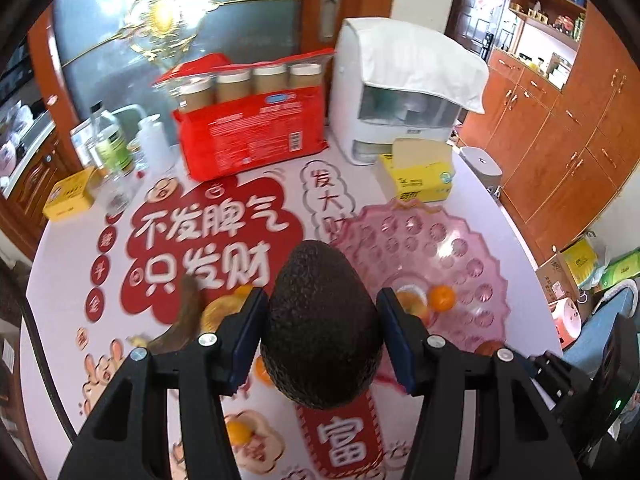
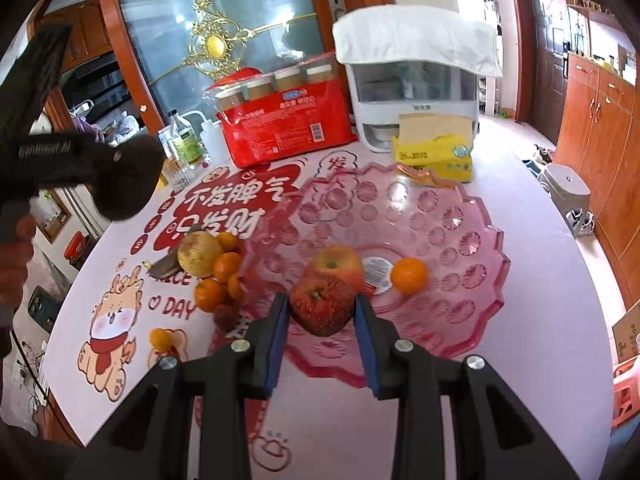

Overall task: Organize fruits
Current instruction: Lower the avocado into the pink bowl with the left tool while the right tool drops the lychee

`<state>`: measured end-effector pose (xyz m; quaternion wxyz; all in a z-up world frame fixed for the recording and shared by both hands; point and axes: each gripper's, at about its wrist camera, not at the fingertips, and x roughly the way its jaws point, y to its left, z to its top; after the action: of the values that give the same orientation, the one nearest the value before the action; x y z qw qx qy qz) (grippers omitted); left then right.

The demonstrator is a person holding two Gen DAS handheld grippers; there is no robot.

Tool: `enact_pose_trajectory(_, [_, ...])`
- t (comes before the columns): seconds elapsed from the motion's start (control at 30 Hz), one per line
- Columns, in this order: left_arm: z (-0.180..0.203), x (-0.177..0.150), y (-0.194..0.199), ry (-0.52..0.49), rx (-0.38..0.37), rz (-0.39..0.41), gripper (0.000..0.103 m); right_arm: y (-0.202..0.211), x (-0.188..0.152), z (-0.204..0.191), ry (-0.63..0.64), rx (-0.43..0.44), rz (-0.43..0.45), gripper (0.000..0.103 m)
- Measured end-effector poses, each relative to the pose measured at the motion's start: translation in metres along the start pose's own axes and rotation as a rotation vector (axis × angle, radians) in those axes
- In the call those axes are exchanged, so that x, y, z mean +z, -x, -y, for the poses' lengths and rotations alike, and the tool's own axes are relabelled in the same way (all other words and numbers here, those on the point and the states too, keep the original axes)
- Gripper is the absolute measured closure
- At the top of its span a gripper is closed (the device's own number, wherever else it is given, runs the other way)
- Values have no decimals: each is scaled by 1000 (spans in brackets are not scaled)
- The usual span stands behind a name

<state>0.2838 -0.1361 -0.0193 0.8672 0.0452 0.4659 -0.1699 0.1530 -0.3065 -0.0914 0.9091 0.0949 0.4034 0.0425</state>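
Open pink bowl floor toward twelve and two o'clock; fruit pile crowding ten o'clock.

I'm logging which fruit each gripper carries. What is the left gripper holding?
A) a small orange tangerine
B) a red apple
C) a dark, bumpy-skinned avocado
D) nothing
C: in the left wrist view the dark, bumpy-skinned avocado sits clamped between the left gripper fingers, above the table.

The tablecloth reads "不发脾气 只发财", "富" and "DAY"; the left gripper body reads "GenRobot.AI".
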Motion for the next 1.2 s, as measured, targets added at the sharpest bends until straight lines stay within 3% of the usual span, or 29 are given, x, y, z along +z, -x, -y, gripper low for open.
enact_pose_trajectory(0.3, [50, 22, -73, -37, -34, -85, 48, -30, -3, 31, -9, 31, -49, 70])
enact_pose_trajectory(0.77, [59, 25, -156, -55, -73, -208, 48, -65, -7, 41, -22, 68, -129, 70])
enact_pose_trajectory(1.0, [59, 22, -178, -49, -58, -269, 48, -74, -9, 42, -23, 59, -167, 70])
enact_pose_trajectory(1.2, [59, 32, -162, -58, -77, -202, 48, -74, -9, 42, -30, 46, -171, 69])
